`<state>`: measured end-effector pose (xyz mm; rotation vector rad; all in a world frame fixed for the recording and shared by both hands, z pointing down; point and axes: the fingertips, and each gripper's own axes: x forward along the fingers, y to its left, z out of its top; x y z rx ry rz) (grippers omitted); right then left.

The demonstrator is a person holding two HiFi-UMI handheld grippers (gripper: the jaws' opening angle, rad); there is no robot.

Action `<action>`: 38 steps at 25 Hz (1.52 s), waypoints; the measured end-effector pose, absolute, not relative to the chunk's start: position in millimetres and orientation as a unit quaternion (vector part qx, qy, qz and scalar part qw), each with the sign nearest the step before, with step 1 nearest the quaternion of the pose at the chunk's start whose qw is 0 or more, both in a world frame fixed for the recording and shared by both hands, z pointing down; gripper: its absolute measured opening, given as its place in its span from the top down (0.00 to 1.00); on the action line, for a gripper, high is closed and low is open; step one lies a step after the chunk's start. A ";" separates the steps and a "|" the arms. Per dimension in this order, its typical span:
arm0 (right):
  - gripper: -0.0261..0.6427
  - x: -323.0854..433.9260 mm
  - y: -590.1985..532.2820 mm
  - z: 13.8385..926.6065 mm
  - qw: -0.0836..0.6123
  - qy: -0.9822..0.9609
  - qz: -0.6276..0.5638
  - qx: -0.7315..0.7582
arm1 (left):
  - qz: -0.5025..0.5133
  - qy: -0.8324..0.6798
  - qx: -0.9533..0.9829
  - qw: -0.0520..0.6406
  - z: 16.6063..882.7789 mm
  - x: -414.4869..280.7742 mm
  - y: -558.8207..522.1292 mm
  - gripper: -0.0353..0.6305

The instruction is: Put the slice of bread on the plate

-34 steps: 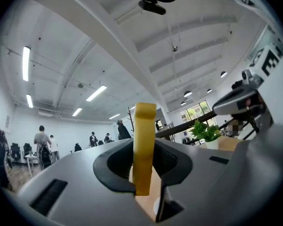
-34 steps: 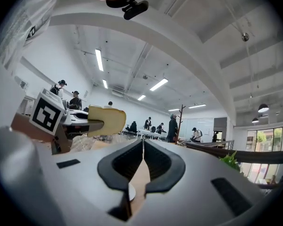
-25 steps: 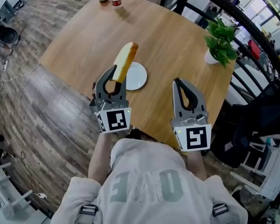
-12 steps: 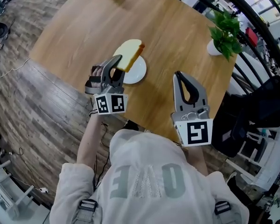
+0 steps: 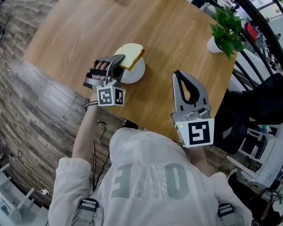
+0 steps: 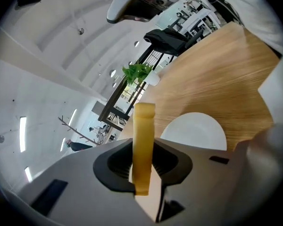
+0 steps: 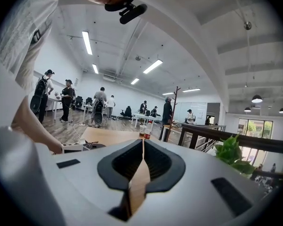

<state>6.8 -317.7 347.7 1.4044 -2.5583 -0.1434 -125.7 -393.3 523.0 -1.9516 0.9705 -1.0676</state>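
My left gripper (image 6: 144, 149) clamps the bread slice (image 6: 143, 126) edge-on; the head view shows it over the plate (image 5: 136, 75). My right gripper (image 7: 143, 145) is closed, empty.

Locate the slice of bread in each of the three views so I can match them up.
Head view: slice of bread just left of centre, over the far edge of the white plate, held by the left gripper.
Left gripper view: slice of bread edge-on at centre, clamped between the tongs, white plate to its right.
Right gripper view: not in it.
Shared landmark: the potted plant.
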 end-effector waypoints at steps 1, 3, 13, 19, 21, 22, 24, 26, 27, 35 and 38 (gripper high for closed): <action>0.92 10.3 -318.5 349.0 0.111 -0.870 -0.049 0.478 | -0.414 0.372 -0.756 0.346 526.9 -124.7 -395.2 0.81; 0.92 15.3 -319.8 352.4 0.116 -0.869 -0.047 0.479 | -0.420 0.363 -0.757 0.344 534.2 -124.1 -397.7 0.81; 0.92 19.0 -315.7 357.7 0.151 -0.855 -0.078 0.490 | -0.473 0.296 -0.747 0.362 567.9 -124.2 -392.2 0.81; 0.92 26.0 -312.2 370.5 0.178 -0.850 -0.060 0.492 | -0.465 0.290 -0.787 0.282 576.6 -126.4 -389.1 0.79; 0.92 29.3 -310.8 371.0 0.182 -0.847 -0.060 0.496 | -0.451 0.291 -0.810 0.237 574.3 -126.1 -389.5 0.74; 0.92 30.8 -310.0 371.4 0.183 -0.846 -0.059 0.497 | -0.450 0.288 -0.816 0.223 573.6 -126.4 -390.2 0.71; 0.92 33.1 -308.7 371.5 0.180 -0.846 -0.056 0.499 | -0.454 0.279 -0.821 0.208 574.1 -126.9 -391.2 0.63; 0.92 34.9 -306.9 371.0 0.176 -0.845 -0.054 0.502 | -0.459 0.266 -0.823 0.200 576.3 -126.1 -389.7 0.57; 0.92 35.8 -306.0 370.6 0.175 -0.845 -0.054 0.503 | -0.462 0.260 -0.824 0.198 577.4 -125.4 -388.3 0.55; 0.92 32.0 -301.3 366.2 0.180 -0.844 -0.072 0.499 | -0.462 0.243 -0.835 0.176 579.4 -133.6 -366.9 0.31; 0.92 26.4 -298.7 366.2 0.181 -0.848 -0.074 0.493 | -0.436 0.270 -0.843 0.164 563.1 -138.9 -362.4 0.29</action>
